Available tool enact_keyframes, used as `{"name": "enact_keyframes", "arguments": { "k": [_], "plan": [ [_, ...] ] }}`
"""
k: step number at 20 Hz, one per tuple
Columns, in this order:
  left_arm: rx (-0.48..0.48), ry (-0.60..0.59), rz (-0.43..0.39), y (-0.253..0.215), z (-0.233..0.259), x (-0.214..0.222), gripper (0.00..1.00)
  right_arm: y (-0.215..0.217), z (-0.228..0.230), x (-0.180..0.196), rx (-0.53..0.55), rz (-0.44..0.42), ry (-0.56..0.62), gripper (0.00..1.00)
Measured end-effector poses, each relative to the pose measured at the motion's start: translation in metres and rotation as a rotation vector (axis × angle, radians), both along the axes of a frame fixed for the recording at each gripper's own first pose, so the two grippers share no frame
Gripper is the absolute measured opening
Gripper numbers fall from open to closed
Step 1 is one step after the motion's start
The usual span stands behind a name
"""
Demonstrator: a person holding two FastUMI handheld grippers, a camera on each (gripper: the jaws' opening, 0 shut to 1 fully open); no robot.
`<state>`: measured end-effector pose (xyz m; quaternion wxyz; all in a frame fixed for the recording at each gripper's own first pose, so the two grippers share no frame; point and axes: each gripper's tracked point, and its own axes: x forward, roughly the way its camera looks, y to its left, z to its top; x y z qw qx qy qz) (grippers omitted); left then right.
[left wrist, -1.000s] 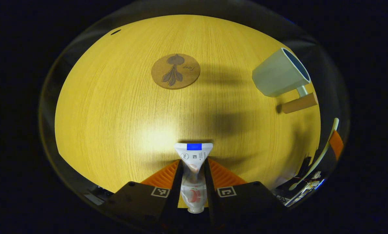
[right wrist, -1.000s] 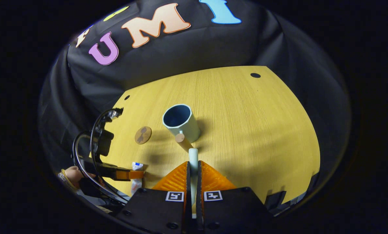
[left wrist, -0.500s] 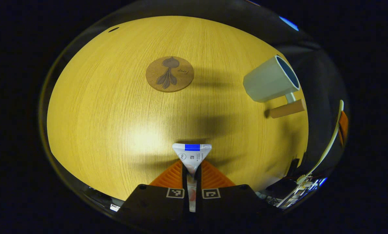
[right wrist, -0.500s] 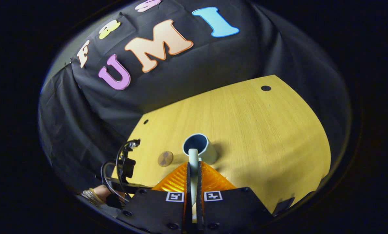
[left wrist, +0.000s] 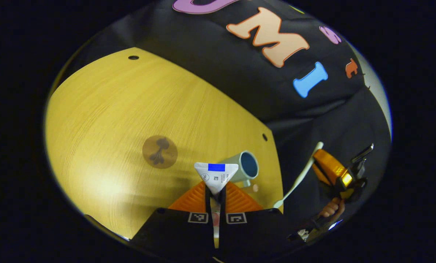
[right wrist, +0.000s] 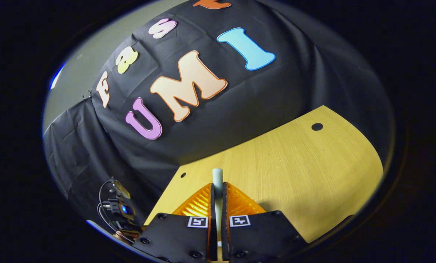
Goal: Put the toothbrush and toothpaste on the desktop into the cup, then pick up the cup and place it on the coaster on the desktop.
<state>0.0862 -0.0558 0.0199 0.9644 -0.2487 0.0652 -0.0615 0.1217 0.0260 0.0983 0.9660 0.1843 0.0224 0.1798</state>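
We've got both tools clamped: left tool (left wrist: 215,191) pinching the toothpaste (left wrist: 216,176) crimp-end out, right tool (right wrist: 217,199) gripping the toothbrush (right wrist: 217,179). Both lifted off the worktop (left wrist: 104,117) so they can drop into the cup (left wrist: 244,166), near the coaster (left wrist: 159,152).

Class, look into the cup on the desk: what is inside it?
In the left gripper view the cup shows a dark interior with nothing sticking out. The toothpaste, held in the left gripper, covers part of the cup, and its bottom is hidden.

Both views high, angled down – shared: desktop (left wrist: 104,109) | wall
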Motion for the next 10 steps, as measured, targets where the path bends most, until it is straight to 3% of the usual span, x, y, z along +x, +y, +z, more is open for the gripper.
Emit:
{"name": "enact_keyframes", "arguments": {
  "k": [5,10],
  "plan": [
    [-0.02,-0.188,-0.01,-0.006,0.051,-0.006,0.03,-0.002,0.011,0.048,-0.042,-0.061,-0.121,0.07],
    [0.009,-0.365,-0.02,-0.016,0.085,0.01,0.03,0.009,-0.017,0.085,-0.136,-0.06,-0.155,0.07]
  ]
}}
